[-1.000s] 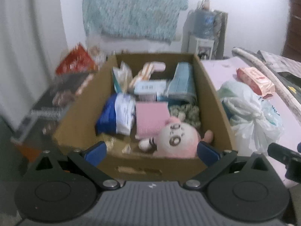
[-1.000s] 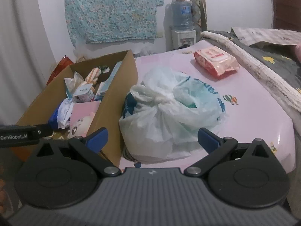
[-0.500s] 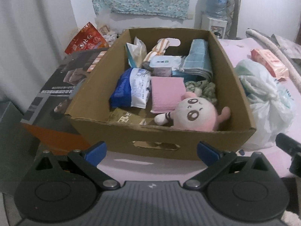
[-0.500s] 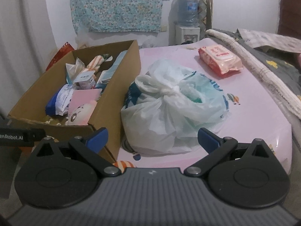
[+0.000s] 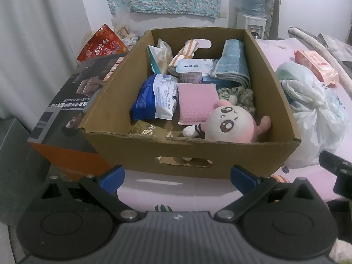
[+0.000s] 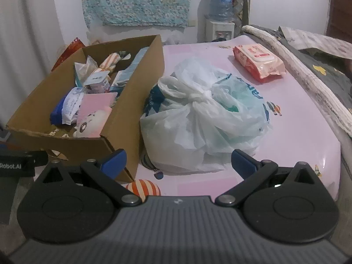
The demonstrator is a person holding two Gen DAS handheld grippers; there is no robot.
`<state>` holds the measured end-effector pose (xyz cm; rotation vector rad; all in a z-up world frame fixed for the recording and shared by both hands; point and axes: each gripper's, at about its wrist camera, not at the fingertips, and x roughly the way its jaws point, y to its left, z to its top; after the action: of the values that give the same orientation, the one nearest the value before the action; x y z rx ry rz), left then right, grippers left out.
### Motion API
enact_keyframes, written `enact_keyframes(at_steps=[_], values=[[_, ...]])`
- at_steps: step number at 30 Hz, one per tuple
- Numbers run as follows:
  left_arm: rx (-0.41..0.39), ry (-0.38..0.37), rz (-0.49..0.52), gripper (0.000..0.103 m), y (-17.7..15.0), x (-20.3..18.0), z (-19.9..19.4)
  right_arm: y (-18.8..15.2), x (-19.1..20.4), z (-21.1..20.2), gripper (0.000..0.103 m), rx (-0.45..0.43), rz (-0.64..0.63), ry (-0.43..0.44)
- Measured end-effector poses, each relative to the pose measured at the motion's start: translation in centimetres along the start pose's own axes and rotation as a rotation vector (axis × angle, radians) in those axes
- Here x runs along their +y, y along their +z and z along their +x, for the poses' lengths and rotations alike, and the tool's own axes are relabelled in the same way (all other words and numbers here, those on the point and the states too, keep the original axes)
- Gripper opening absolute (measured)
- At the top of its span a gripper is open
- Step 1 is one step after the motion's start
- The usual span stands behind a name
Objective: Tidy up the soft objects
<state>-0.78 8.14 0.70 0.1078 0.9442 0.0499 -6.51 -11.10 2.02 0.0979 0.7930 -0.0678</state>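
An open cardboard box (image 5: 231, 154) (image 6: 123, 118) stands on a pink bed sheet (image 6: 297, 136). Inside lie a pink-and-white plush toy (image 5: 231, 125) (image 6: 92, 123), a pink cloth (image 5: 194, 101), a blue-and-white packet (image 5: 156, 98), a folded blue towel (image 5: 234, 62), a striped sock (image 5: 187, 51) and a wipes pack (image 5: 190, 70). My left gripper (image 5: 177, 176) is open just before the box's near wall, empty. My right gripper (image 6: 178, 160) is open in front of a tied white plastic bag (image 6: 202, 118), which sits to the right of the box. A red-and-pink wipes pack (image 6: 258, 62) lies farther back.
A dark printed carton (image 5: 72, 101) with an orange side stands left of the box, and a red snack bag (image 5: 102, 46) behind it. A water dispenser (image 6: 220, 17) stands at the back wall. A rolled grey blanket (image 6: 308, 70) runs along the bed's right edge.
Both grippers have pulled back and risen, so the box and bag look farther away. The left view now looks down into the box. Nothing was gripped.
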Motion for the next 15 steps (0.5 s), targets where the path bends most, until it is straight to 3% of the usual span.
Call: enact_keyframes(at_steps=[15], values=[[0.047, -0.02, 0.024, 0.103, -0.1, -1.0, 1.1, 0.0, -0.5, 0.7, 0.102, 0.037, 0.01, 0.011]])
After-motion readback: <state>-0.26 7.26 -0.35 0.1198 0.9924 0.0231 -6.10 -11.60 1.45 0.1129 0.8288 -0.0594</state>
